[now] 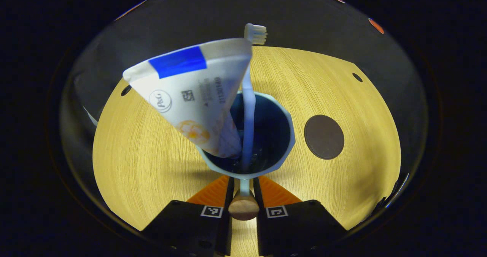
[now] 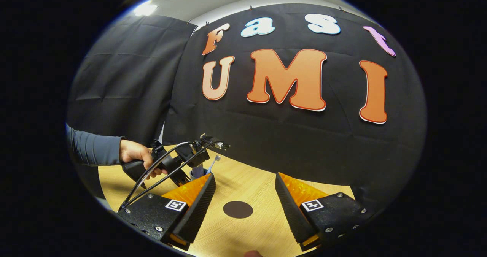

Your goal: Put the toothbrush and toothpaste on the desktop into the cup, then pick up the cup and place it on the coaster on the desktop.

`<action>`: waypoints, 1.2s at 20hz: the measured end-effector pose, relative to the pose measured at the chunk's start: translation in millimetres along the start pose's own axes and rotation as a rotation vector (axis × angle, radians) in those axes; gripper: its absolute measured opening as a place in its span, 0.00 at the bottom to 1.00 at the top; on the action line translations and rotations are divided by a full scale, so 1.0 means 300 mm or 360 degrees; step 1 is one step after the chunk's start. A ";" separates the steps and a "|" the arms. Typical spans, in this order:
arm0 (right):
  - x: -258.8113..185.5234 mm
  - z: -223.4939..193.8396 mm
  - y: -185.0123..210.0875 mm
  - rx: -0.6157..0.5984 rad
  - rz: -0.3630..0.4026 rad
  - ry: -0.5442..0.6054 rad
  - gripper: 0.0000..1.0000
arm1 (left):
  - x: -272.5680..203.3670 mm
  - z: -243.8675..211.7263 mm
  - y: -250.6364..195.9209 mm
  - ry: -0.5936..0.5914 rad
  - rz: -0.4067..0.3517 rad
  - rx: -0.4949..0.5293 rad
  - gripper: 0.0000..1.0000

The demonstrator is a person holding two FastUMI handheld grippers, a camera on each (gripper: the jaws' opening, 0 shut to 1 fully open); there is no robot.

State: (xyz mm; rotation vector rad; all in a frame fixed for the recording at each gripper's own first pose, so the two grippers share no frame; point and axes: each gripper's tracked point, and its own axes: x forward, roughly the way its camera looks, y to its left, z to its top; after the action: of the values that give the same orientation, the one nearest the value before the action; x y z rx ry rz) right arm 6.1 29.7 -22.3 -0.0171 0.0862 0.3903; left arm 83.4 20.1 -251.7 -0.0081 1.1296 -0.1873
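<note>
my left tool is pinching the handle of the cup holding toothpaste and toothbrush, coaster just beside it on the surface, right tool spread wide.

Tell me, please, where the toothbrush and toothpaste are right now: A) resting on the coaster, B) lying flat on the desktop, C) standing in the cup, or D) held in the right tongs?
C: in the left gripper view the toothbrush and toothpaste stand in the cup, whose handle sits between the left tongs.
</note>
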 end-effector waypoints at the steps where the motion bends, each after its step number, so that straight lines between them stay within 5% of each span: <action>1: -0.004 0.003 -0.003 0.0006 -0.0003 -0.0010 0.94 | 0.016 0.022 0.001 -0.0010 0.0002 -0.0007 0.27; 7: -0.021 -0.009 -0.028 0.0020 -0.0036 -0.0009 0.94 | 0.121 0.211 -0.011 -0.0043 -0.0002 -0.0017 0.27; 9: -0.026 -0.010 -0.039 0.0030 -0.0048 -0.0009 0.94 | 0.047 0.267 -0.022 -0.0073 0.0008 0.0011 0.26; 11: -0.030 -0.011 -0.053 0.0037 -0.0063 -0.0006 0.94 | -0.094 0.285 -0.162 -0.0100 0.0002 0.0037 0.27; 24: -0.123 -0.065 -0.125 0.0075 -0.0185 -0.0055 0.95 | -0.007 0.359 -0.685 -0.0149 -0.0111 0.0206 0.26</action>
State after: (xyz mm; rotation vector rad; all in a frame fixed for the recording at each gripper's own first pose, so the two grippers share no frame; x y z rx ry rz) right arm -15.2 -19.5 -38.5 0.0313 0.0602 0.2721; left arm 149.7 -191.4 -182.7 0.0583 1.0231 -0.3192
